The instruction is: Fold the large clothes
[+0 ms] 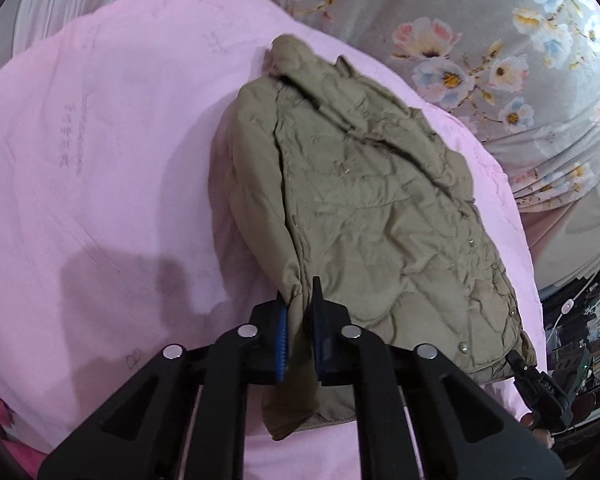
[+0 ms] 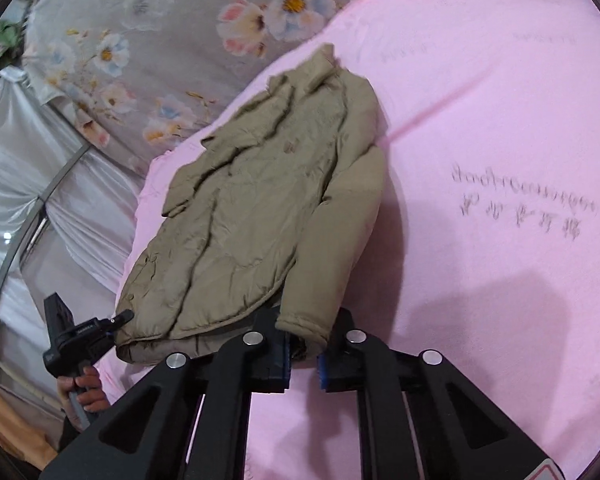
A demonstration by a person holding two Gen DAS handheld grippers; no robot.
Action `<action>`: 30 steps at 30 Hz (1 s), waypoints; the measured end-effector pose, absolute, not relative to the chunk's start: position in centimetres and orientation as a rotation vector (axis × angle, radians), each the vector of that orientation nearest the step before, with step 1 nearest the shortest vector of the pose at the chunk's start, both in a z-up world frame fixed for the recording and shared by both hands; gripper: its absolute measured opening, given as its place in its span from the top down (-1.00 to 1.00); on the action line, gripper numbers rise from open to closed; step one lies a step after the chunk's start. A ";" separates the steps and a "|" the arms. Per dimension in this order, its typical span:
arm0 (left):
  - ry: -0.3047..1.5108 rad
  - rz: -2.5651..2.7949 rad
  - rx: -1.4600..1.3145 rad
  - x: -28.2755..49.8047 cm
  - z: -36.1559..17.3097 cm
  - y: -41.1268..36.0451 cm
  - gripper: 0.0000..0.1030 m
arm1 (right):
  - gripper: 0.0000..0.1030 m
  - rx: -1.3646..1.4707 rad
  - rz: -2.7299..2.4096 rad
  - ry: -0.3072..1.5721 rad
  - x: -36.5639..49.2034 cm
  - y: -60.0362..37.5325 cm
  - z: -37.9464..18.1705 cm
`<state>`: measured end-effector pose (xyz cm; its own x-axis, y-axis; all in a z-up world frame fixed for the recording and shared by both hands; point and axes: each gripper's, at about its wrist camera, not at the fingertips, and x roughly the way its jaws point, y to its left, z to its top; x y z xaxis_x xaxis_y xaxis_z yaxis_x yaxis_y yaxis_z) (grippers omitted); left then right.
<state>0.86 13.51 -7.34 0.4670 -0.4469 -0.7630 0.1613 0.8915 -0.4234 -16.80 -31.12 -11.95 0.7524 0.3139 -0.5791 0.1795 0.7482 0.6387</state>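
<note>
2 wrist fisheyes, each looking forward and down along its own fingers, close in. Left gripper (image 1: pixel 300 330) view: jacket (image 1: pixel 364 216) ahead and to its right on the pink sheet (image 1: pixel 100 160). Right gripper (image 2: pixel 304 354) view: same jacket ahead and to its left. Shared: jacket, pink sheet, floral bedding (image 1: pixel 500 60) beyond; each view catches the other gripper at its edge

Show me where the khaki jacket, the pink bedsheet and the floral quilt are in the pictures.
khaki jacket (image 1: pixel 380 216): left wrist view, on its quilted front panel.
pink bedsheet (image 2: pixel 500 120): right wrist view, on a bare part right of the jacket.
floral quilt (image 1: pixel 480 48): left wrist view, on its grey flowered cloth.
</note>
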 end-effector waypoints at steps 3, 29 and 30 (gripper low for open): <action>0.972 -0.411 -0.286 -0.5 -4.7 13.8 0.88 | 0.85 0.683 0.103 0.671 -18.5 -30.7 -8.9; 0.716 -0.334 -0.132 4.7 7.5 11.7 0.87 | 0.87 0.478 0.004 0.367 -11.9 -31.8 4.8; 0.738 -0.315 -0.124 5.6 6.3 11.3 0.87 | 0.88 0.462 -0.026 0.395 -10.7 -31.7 3.7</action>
